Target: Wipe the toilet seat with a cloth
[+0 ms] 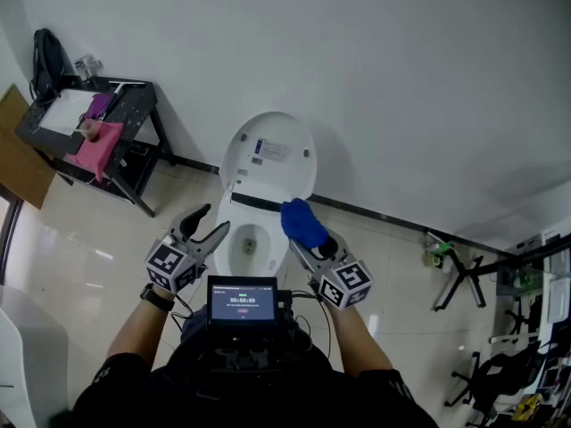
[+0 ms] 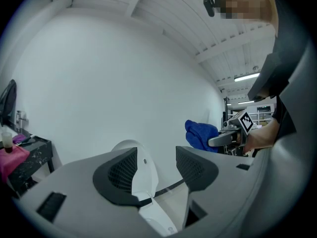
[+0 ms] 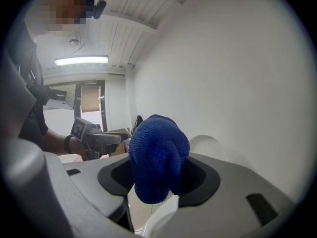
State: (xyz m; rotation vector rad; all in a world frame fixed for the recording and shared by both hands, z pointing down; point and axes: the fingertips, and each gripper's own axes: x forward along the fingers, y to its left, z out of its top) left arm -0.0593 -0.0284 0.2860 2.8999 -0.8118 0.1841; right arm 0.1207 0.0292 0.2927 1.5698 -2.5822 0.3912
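Holding a bunched blue cloth (image 1: 302, 221) pinched between its jaws, the right gripper (image 1: 308, 242) hovers over the toilet seat (image 1: 260, 215) at its 3 o'clock rim. The left gripper (image 1: 205, 224), jaws spread and empty, hangs at 9 o'clock. Best to press the cloth flat and sweep round the rim. The lid (image 1: 268, 150) stands raised at 12 o'clock, blocking nothing. A side table (image 1: 134, 105) sits well apart at 10 o'clock.

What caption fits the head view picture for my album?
Right hand-held gripper holds a blue cloth over the open toilet; left hand-held gripper is open and empty.
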